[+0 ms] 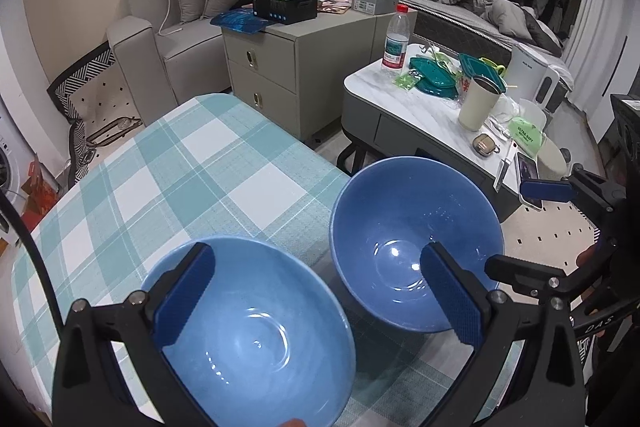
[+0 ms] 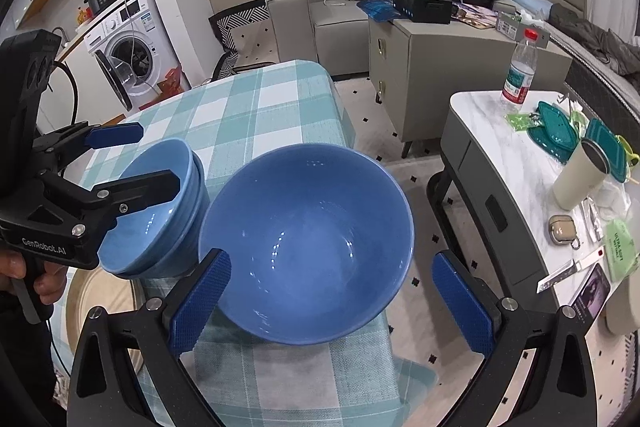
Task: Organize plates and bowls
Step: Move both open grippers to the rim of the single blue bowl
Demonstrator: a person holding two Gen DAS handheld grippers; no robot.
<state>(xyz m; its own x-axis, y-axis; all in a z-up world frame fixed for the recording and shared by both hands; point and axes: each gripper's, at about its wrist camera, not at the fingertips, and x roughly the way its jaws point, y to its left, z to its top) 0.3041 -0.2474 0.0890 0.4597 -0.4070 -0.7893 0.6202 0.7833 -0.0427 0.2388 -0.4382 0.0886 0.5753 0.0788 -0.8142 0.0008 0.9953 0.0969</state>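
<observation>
Blue glazed ceramic everywhere: a lighter blue bowl stack (image 2: 160,211) (looks like two nested, going by the doubled rim in the right wrist view) sits on the teal-and-white checked tablecloth (image 1: 180,167), w/ a darker blue single bowl (image 2: 308,239) just beside it to the right, near the table's corner.

Left gripper (image 1: 316,295) is spread wide; one pad is over the lighter stack's bowl, the other over the darker bowl's inside. Not gripping anything. Right gripper (image 2: 332,303) is also wide apart, straddling the darker bowl from the near side, pads not touching its wall as far as I can tell.

Likely next step: nest the darker bowl into the stack.

Risks:
- Darker bowl is close to the table edge; a nudge from a pad before closing could push it off onto the tiled floor (image 2: 416,163).
- Glossy glaze + curved wall = slip if pinched only at the rim.
- Both grippers crowd the same spot, so a collision could knock the stack.
</observation>
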